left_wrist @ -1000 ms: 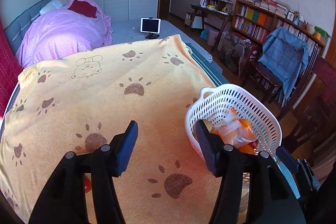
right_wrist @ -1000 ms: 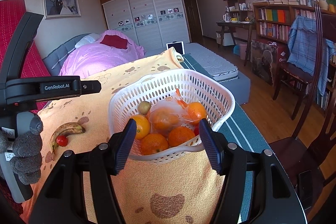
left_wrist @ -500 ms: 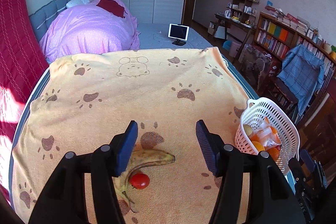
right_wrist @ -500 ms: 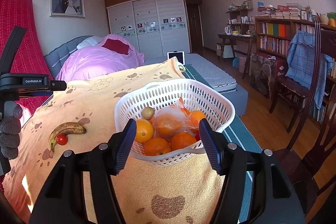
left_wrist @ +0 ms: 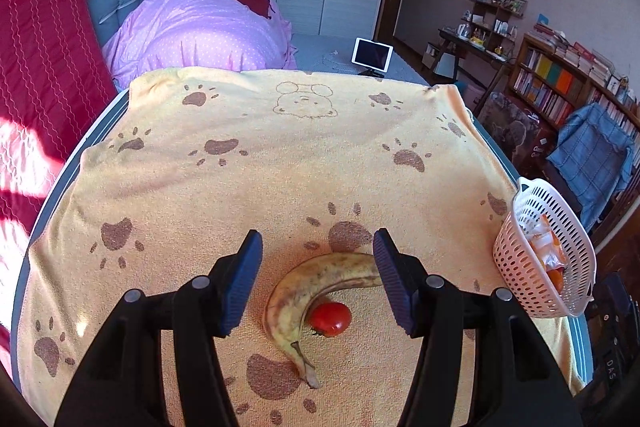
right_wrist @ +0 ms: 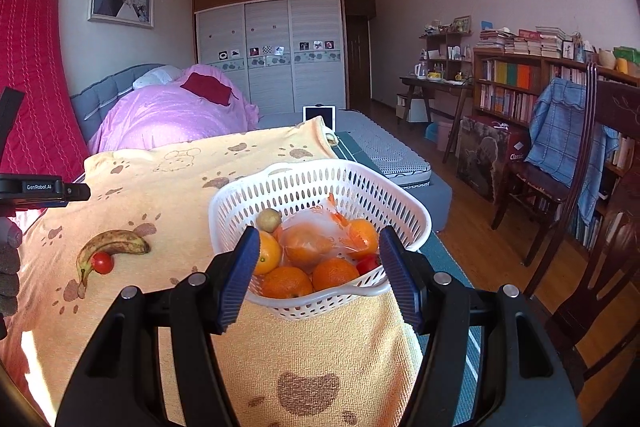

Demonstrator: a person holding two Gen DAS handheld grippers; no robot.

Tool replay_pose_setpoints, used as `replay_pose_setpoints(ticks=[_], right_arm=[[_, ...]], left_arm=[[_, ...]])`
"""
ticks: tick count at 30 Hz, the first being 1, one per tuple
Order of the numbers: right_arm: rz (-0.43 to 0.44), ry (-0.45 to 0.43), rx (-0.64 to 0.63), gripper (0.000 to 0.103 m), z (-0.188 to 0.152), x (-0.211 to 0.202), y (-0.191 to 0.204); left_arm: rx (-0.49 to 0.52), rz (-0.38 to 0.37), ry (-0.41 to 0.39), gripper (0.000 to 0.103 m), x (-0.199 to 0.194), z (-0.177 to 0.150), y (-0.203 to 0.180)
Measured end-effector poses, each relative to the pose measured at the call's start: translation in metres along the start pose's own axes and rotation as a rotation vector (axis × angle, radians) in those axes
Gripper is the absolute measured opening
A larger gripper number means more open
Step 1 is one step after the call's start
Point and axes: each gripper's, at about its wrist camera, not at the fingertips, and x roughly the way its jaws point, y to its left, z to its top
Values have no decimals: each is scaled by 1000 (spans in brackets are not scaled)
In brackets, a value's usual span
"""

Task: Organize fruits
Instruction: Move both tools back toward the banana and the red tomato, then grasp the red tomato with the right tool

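Two claws here, both with ribbed blue pads, both spread apart and holding nothing. Left claw (left_wrist: 318, 281) hangs over a curved, brown-speckled banana (left_wrist: 308, 291) with a small shiny tomato (left_wrist: 330, 319) tucked against its inner curve, lying on a fuzzy yellow paw-print towel (left_wrist: 256, 163). Right claw (right_wrist: 318, 277) sits just in front of a white perforated plastic basket (right_wrist: 320, 183) with round oranges (right_wrist: 288, 281), some in a crinkly bag (right_wrist: 316, 233).
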Motion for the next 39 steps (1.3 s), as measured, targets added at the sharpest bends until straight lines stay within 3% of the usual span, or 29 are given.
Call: replay_pose_setpoints(ticks=[4,7,13,16,29,35,37,39], right_arm=[[46,-2,-7,64,6,-11,12],[141,45,-25,64,9,-9,30],[397,261,-31,64,5,23,79],[463,348,-36,64,0,40,104],[523,499,-92,64,-10,91,184],[542,524,-115,64,-12,105,208],[544,526,-126,61,-12,108,213],[548,536,-130,51,-12,113,217]], left_arm=[[-40,5,9,61,6,-8,15],[-90,0,16,61,11,-11,28],[-120,20,3,61,16,-16,46],[-123,30,-13,61,14,-18,52],[-155,83,-52,61,11,-28,70],[-223,92,-52,61,8,-28,85],[-242,97,-44,61,10,-28,88],[-254,102,-35,61,11,-29,91]])
